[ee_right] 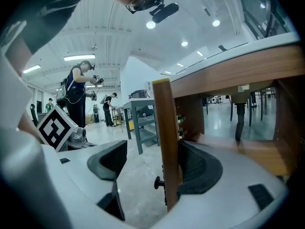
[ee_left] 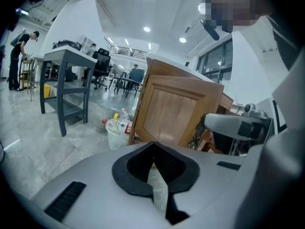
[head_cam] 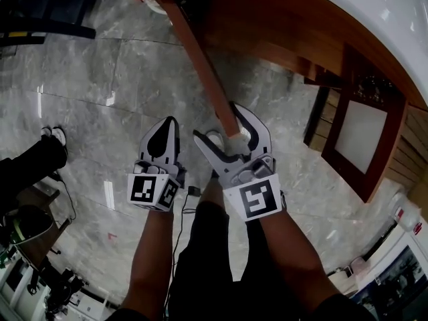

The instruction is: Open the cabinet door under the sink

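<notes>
The right gripper (ee_right: 150, 168) has its jaws spread wide, and the free edge of the cabinet door (ee_right: 167, 142) stands upright between them. The door's right face lies against the right jaw's dark ribbed pad (ee_right: 198, 166), or just shy of it. The left pad (ee_right: 110, 160) stands well clear, with bare floor showing in the gap. A small dark knob (ee_right: 157, 182) sticks out of the door's left face, low down, into that gap.

From the head view the right gripper (head_cam: 217, 122) reaches forward with the near end of the door (head_cam: 200, 59) between its fingers. The door shows there edge-on, as a long brown strip running away to the far left, standing open from the cabinet. To its right is the dark wooden cabinet front (head_cam: 267, 25) under the curved white sink top (head_cam: 374, 19).

The left gripper (ee_left: 155, 163) has its jaws pressed together, pad against pad, with nothing between them. In the head view the left gripper (head_cam: 166, 129) hangs just left of the right one, over the grey marble floor (head_cam: 100, 79), touching nothing. Its camera looks at the door's panelled face (ee_left: 174, 113), tilted, with a white waste basket (ee_left: 116, 132) of bottles beside it on the floor.

Further right in the head view a wood-framed panel (head_cam: 361, 132) with a pale centre stands by the cabinet. Far off to the left are a grey table (ee_left: 66, 61) and a standing person (ee_left: 16, 56).
</notes>
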The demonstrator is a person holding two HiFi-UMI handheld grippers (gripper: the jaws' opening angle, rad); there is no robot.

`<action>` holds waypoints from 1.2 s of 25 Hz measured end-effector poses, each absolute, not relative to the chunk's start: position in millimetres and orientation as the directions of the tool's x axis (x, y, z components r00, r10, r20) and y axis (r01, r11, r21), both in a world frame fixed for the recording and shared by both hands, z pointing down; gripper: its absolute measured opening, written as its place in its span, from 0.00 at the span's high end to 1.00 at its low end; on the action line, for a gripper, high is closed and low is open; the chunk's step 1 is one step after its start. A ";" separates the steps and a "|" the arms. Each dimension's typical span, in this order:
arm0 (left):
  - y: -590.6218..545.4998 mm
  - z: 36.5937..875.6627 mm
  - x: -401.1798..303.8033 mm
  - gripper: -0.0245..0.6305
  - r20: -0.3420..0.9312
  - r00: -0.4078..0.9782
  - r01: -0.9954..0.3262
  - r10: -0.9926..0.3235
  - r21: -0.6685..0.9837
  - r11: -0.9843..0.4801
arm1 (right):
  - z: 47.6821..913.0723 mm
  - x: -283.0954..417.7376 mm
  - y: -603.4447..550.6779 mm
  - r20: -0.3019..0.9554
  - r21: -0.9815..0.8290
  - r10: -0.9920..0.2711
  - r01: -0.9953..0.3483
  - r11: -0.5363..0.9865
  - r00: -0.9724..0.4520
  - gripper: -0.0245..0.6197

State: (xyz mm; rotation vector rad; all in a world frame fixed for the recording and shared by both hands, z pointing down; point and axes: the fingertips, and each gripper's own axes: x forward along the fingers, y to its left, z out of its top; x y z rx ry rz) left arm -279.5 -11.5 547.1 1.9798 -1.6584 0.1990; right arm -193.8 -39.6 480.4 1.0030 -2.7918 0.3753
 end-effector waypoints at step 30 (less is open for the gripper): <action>37.0 545.3 -352.1 0.93 0.466 0.053 -0.975 -0.883 0.215 0.055 | 487.3 -283.1 21.3 0.278 -0.109 -0.374 -0.415 0.903 -0.885 0.45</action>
